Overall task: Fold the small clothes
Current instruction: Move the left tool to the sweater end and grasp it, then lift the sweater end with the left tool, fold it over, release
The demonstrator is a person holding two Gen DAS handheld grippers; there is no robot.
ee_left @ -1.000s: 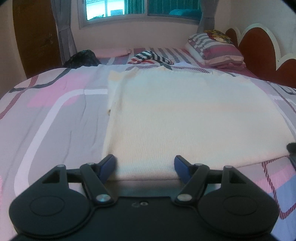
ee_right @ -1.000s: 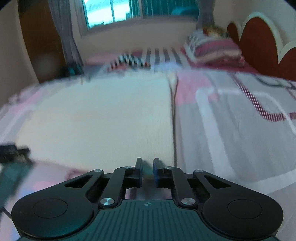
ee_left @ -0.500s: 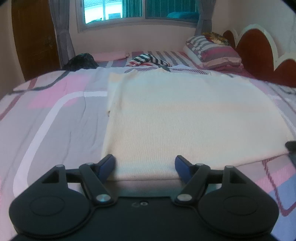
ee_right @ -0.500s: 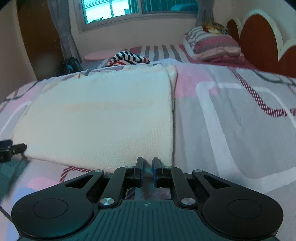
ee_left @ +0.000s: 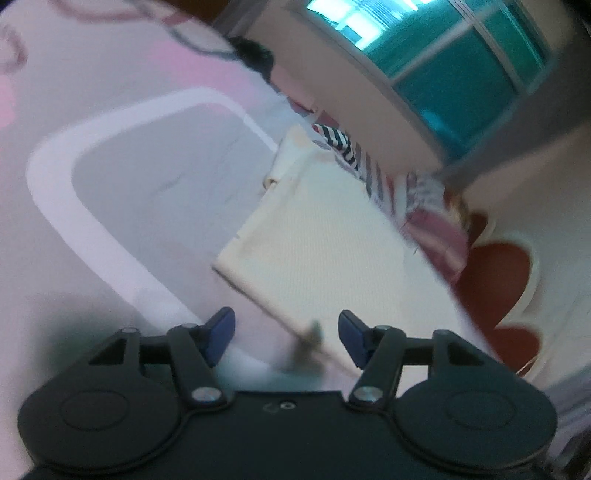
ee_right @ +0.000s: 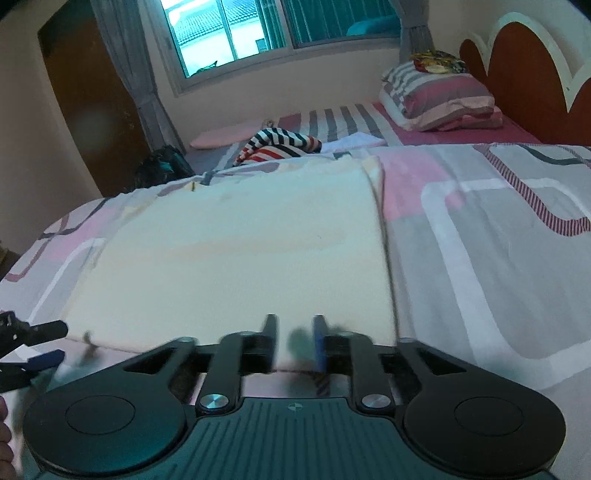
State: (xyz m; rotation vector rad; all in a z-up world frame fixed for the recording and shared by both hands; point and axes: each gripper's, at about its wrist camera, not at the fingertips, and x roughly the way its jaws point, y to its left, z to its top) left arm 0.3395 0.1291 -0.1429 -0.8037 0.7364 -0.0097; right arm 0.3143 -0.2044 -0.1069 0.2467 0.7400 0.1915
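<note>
Right gripper [ee_right: 295, 341] opening, cream garment [ee_right: 236, 258] edge between

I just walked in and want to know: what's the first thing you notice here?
The big cream cloth, folded flat in the middle of the pink and grey bedspread. Right at its near edge the right hand-held gripper is opening, with the left hand-held gripper at the cloth's near left corner. Behind, a striped garment lies crumpled below the bright window.
</note>
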